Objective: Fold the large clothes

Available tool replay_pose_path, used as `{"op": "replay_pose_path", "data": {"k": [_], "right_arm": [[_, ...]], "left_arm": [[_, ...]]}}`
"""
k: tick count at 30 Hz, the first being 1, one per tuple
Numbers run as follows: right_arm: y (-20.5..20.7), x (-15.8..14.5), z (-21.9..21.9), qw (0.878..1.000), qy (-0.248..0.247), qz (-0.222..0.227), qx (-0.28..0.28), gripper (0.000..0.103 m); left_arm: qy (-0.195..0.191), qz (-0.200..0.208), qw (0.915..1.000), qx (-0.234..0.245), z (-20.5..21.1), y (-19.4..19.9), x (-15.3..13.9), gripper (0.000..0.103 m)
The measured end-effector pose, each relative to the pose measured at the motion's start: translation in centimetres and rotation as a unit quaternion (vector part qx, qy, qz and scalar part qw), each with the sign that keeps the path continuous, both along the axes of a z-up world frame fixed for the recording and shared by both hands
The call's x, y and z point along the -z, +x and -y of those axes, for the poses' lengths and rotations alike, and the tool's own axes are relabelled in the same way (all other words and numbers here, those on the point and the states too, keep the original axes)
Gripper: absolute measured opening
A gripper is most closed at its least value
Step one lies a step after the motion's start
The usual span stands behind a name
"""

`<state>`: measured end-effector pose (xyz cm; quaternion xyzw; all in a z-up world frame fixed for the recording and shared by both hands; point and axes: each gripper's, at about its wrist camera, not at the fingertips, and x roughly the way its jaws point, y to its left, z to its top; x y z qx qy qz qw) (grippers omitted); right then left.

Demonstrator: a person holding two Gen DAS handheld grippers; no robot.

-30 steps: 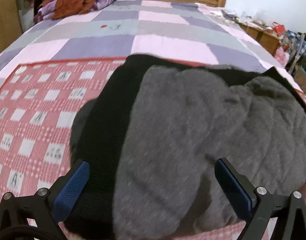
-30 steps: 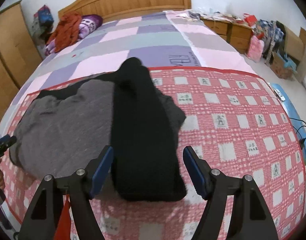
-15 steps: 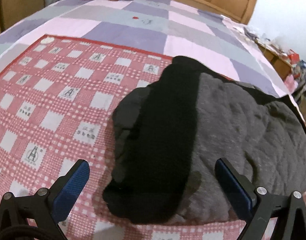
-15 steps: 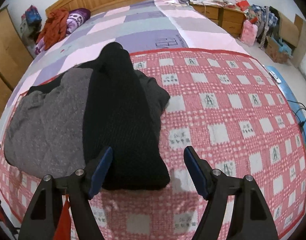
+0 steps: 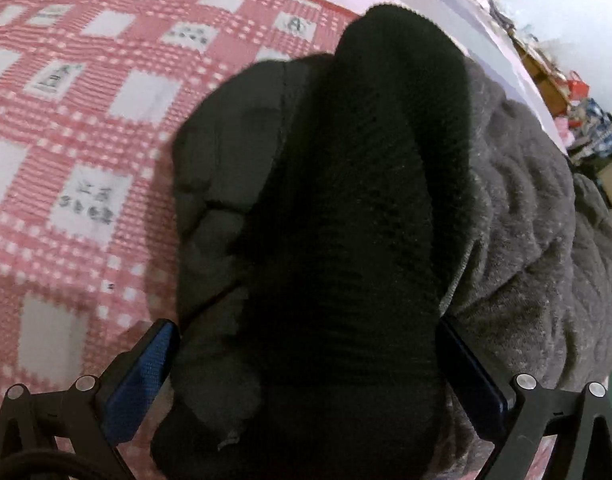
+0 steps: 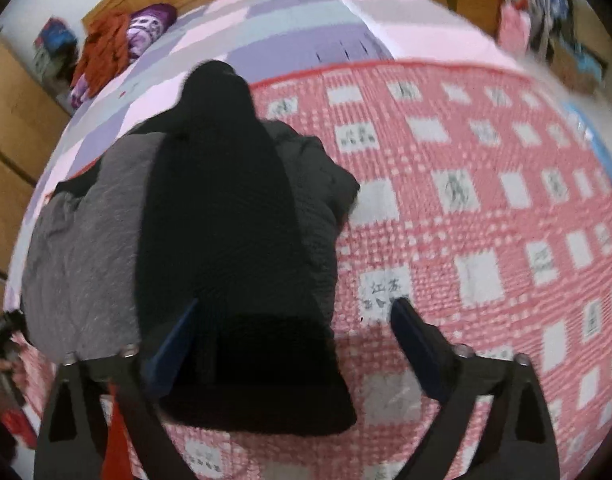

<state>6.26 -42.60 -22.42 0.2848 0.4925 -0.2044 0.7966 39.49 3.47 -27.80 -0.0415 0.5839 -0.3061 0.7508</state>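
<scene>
A: What lies on the bed [image 6: 290,28]?

B: A red-and-white checked cover [image 6: 485,208], and on it the folded dark garment [image 6: 106,248]: grey quilted lining up, with a black ribbed sleeve [image 5: 369,184] laid along it.

A: And the grippers?

B: The left gripper [image 5: 306,360] is spread wide, and the near end of the sleeve sits between its fingers; whether the pads press it, I cannot tell. The right gripper [image 6: 294,320] has just been opening. Its jaws stand wide over the sleeve end, with no pressing on it.
</scene>
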Motion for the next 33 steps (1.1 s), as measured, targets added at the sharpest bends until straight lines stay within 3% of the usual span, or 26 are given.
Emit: {"op": "replay_pose_path", "data": {"k": [4,6,10,11,14,16,17,18,19,22,27,29,31,33], "right_arm": [[0.8,2.8,0.9,0.996,0.089,0.013,0.002,0.103],[1.3,4.2,1.2,0.991,0.132,0.018,0.016,0.103],[2.0,4.7,0.2,0.990,0.133,0.043,0.022,0.103],[2.2,5.1,0.0,0.987,0.150,0.053,0.023,0.103],[2.8,4.7,-0.6,0.990,0.130,0.059,0.008,0.098],[2.8,3.8,-0.9,0.992,0.112,0.063,-0.003,0.083],[2.7,3.4,-1.0,0.992,0.105,0.064,-0.005,0.077],[2.5,2.5,-1.3,0.994,0.087,0.063,-0.010,0.065],[2.3,1.7,-1.6,0.995,0.074,0.063,-0.014,0.057],[2.3,-0.2,-2.9,0.997,0.029,0.055,-0.035,0.049],[2.4,-2.4,-4.5,0.998,-0.027,0.049,-0.041,0.048],[2.3,-2.8,-4.5,0.997,-0.037,0.050,-0.040,0.048],[1.9,-2.2,-3.4,0.998,-0.010,0.051,-0.023,0.060],[0.5,-2.3,-2.7,0.999,-0.019,0.037,0.002,0.067]], "left_arm": [[-0.024,-0.025,0.9994,0.001,0.9,0.5,1.4,0.103],[-0.024,-0.017,0.9996,0.005,1.5,0.4,1.5,0.103],[-0.022,0.005,0.9997,0.015,2.3,0.2,1.5,0.103],[-0.023,0.015,0.9995,0.018,2.4,0.1,1.3,0.098],[-0.019,0.049,0.9984,0.022,3.0,-0.5,0.2,0.091],[-0.026,0.052,0.9982,0.012,2.7,-0.7,-0.3,0.090],[-0.030,0.056,0.9979,0.008,2.5,-0.8,-0.6,0.079],[-0.043,0.058,0.9973,0.009,2.2,-1.1,-1.0,0.059],[-0.044,0.061,0.9971,0.010,2.1,-1.3,-1.7,0.057],[-0.031,0.075,0.9962,0.031,2.1,-1.6,-2.1,0.054],[-0.026,0.079,0.9958,0.037,1.9,-1.2,-3.2,0.053],[-0.018,0.081,0.9960,0.033,1.0,-1.5,-3.7,0.063],[-0.005,0.093,0.9953,0.028,0.5,-2.0,-4.1,0.069],[0.004,0.119,0.9926,0.025,0.0,-2.9,-5.0,0.071]]}}
